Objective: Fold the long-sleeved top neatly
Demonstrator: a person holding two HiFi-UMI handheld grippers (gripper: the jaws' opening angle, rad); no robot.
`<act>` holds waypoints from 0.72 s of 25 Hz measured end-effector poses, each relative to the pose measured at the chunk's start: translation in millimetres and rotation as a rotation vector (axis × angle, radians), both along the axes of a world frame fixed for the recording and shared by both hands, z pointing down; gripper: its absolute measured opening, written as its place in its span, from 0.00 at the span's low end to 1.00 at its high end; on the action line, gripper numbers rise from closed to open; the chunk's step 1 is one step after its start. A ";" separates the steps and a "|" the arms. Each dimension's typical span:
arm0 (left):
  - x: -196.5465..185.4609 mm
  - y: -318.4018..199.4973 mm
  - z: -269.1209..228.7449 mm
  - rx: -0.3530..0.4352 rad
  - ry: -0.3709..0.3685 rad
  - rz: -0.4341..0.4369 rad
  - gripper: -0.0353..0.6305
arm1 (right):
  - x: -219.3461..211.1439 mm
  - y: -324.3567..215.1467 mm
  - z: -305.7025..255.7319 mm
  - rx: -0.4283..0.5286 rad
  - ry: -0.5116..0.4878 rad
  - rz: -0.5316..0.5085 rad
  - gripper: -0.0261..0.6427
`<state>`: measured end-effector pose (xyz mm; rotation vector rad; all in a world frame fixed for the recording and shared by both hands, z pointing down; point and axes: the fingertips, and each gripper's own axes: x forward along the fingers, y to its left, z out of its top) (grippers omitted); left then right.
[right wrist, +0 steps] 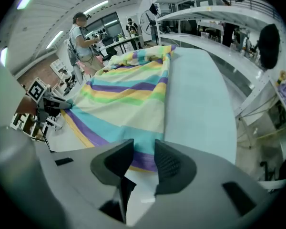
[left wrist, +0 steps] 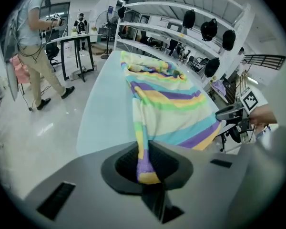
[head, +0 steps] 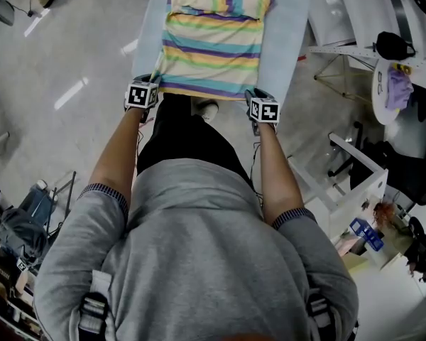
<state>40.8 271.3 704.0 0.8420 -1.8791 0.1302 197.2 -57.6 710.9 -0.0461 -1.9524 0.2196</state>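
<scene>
The striped long-sleeved top (head: 209, 41) lies flat on a pale blue table (head: 291, 34), its sleeves folded in near the far end and its hem along the near edge. My left gripper (head: 150, 85) is at the hem's left corner. In the left gripper view it (left wrist: 147, 163) is shut on a bunched bit of purple and yellow hem (left wrist: 145, 168). My right gripper (head: 254, 95) is at the hem's right corner. In the right gripper view its jaws (right wrist: 143, 159) stand apart, with the purple hem edge (right wrist: 143, 160) in the gap and no pad pressing on it.
A person (left wrist: 31, 42) stands at a desk to the left of the table. White shelving with dark caps (left wrist: 209, 30) runs along the table's right side. In the head view a white desk (head: 344, 183) and a round table (head: 390, 84) stand at the right.
</scene>
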 end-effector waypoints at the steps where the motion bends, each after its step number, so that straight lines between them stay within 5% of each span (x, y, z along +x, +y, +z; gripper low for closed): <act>1: 1.1 -1.0 -2.3 0.021 0.005 0.001 0.13 | 0.4 -1.5 0.3 -0.001 0.001 0.000 0.24; 4: 0.5 1.6 -9.2 0.102 0.038 -0.054 0.11 | -0.1 -1.6 0.4 -0.025 0.009 -0.009 0.07; 9: 6.4 7.4 -24.7 0.207 0.111 -0.156 0.10 | 15.1 -4.5 -6.9 -0.155 0.009 0.065 0.06; 18: 24.1 13.8 -60.9 0.198 0.179 -0.107 0.10 | 37.4 -0.6 -52.8 -0.269 -0.032 0.108 0.06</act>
